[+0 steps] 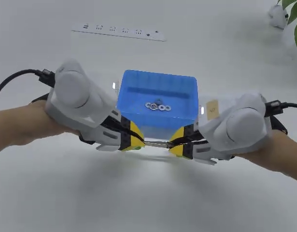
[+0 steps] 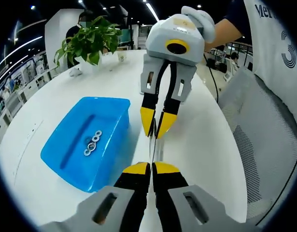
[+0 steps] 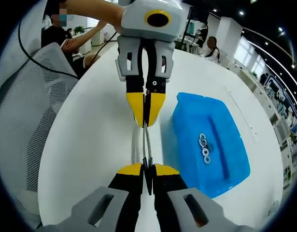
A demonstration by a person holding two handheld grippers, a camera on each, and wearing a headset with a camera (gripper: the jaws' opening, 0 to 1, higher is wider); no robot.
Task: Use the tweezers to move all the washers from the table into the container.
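The thin metal tweezers [image 1: 156,143] span the gap between my two grippers, just above the white table in front of the container. My left gripper [image 1: 138,141] is shut on one end and my right gripper [image 1: 173,143] is shut on the other, tips facing each other. In the left gripper view, my own jaws [image 2: 151,166] pinch the tweezers [image 2: 151,150] and the right gripper [image 2: 157,131] faces me. The right gripper view mirrors this: own jaws [image 3: 147,169], tweezers [image 3: 146,145], left gripper [image 3: 145,121]. The blue container [image 1: 158,76] holds several washers [image 1: 158,106].
A white power strip [image 1: 119,31] lies at the far side of the table. A potted plant [image 1: 294,19] stands at the far right corner. A grey mesh chair [image 2: 264,125] sits beside the table edge. People stand in the room behind.
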